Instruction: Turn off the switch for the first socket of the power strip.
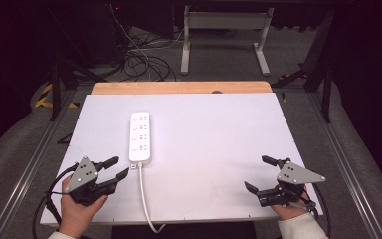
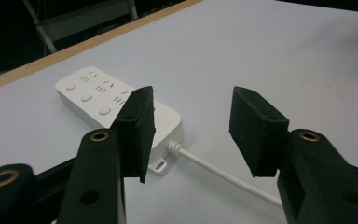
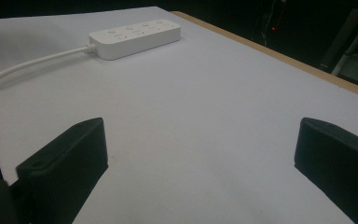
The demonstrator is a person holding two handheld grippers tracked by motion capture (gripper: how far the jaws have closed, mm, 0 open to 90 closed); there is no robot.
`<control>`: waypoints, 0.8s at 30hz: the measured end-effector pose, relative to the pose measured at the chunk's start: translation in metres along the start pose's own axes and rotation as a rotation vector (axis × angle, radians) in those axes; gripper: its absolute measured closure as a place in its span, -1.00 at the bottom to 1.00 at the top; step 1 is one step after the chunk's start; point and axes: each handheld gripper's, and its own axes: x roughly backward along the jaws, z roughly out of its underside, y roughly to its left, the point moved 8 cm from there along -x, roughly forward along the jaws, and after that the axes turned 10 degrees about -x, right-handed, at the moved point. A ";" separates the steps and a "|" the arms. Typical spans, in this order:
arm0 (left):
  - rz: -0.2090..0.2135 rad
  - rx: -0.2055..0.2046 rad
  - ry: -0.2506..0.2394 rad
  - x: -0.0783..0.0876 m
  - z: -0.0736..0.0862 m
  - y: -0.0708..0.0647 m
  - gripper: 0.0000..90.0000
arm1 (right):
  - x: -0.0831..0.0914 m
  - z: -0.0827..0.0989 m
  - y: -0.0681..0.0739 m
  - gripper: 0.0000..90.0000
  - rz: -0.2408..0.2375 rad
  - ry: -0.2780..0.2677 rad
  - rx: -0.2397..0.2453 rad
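White table (image 1: 219, 149), dark room: power strip (image 1: 141, 137) lies left of centre. My left gripper (image 1: 119, 168), empty and half-spread, approaches its cord end; right gripper (image 1: 259, 174) waits wide. Next: straddle, then close.

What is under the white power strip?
The power strip lies flat on the white table sheet, its cable trailing toward the person. Anything beneath its body is covered.
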 end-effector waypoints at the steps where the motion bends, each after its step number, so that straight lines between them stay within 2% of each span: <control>1: 0.006 0.003 0.004 -0.001 -0.001 0.000 0.15 | 0.000 0.000 0.000 -0.93 0.001 0.001 -0.001; 12: 0.012 0.004 0.026 -0.011 -0.015 0.015 0.18 | 0.000 0.001 -0.001 -0.93 0.000 0.003 -0.002; 14: 0.003 0.000 0.033 -0.015 -0.017 0.017 0.19 | -0.001 0.001 -0.001 -0.93 -0.001 0.004 -0.003; 19: 0.014 -0.006 0.046 -0.030 -0.024 0.024 0.20 | -0.001 0.001 -0.001 -0.93 0.002 0.005 -0.003; 24: 0.016 -0.005 0.050 -0.034 -0.026 0.027 0.20 | -0.001 0.002 -0.002 -0.93 0.000 0.003 -0.006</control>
